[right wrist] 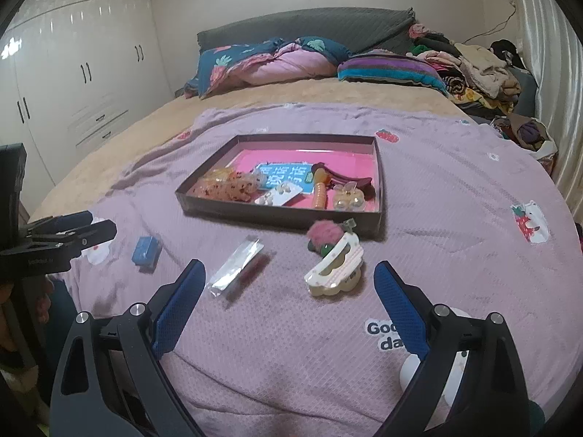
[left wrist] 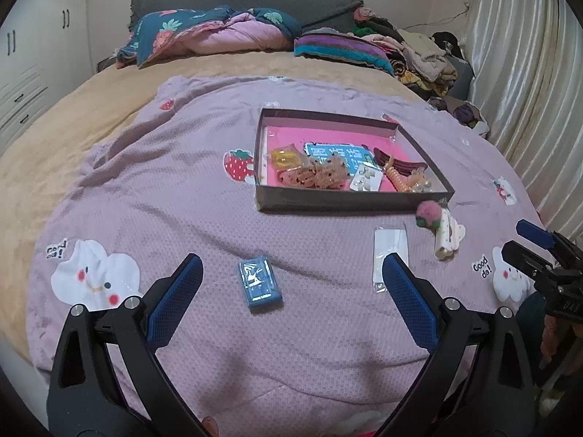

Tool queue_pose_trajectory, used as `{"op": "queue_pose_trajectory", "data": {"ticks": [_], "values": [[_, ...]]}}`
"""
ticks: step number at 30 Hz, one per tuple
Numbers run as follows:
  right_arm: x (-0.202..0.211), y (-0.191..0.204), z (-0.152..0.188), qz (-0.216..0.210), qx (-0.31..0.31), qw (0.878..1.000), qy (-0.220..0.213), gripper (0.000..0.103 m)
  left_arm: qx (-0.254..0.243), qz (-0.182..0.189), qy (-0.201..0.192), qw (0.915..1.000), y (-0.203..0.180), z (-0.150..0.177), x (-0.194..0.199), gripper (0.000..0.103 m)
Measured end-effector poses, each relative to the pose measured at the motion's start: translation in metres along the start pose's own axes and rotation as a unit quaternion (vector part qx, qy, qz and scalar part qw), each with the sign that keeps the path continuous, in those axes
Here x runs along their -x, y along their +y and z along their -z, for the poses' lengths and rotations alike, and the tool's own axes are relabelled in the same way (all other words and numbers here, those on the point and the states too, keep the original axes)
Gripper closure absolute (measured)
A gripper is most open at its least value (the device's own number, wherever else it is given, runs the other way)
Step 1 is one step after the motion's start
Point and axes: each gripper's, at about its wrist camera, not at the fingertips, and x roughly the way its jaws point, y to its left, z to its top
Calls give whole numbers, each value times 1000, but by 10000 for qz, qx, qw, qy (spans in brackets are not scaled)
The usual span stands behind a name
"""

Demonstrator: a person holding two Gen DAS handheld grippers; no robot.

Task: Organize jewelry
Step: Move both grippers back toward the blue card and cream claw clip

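Jewelry and hair accessories are lying in a shallow dark tray [left wrist: 349, 202] with a pink floor, sitting on a lilac blanket [left wrist: 182, 182] spread over the bed. Both grippers are hovering just above the blanket, nearer the camera than the tray, fingers spread wide and holding nothing. A small blue box [left wrist: 259, 287] is resting between the left gripper [left wrist: 293, 266] fingers' tips; a clear packet [right wrist: 237, 267] and a cream hair clip [right wrist: 337, 269] with a pink pompom [right wrist: 324, 235] are lying ahead of the right gripper [right wrist: 289, 273].
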Motion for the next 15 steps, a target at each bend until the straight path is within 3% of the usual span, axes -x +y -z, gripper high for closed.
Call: {"op": "queue_pose_trajectory", "data": {"ticks": [15], "values": [[-13, -1, 8, 75, -44, 9998, 155, 9, 10, 16, 264, 9996, -1, 10, -21, 11]]}}
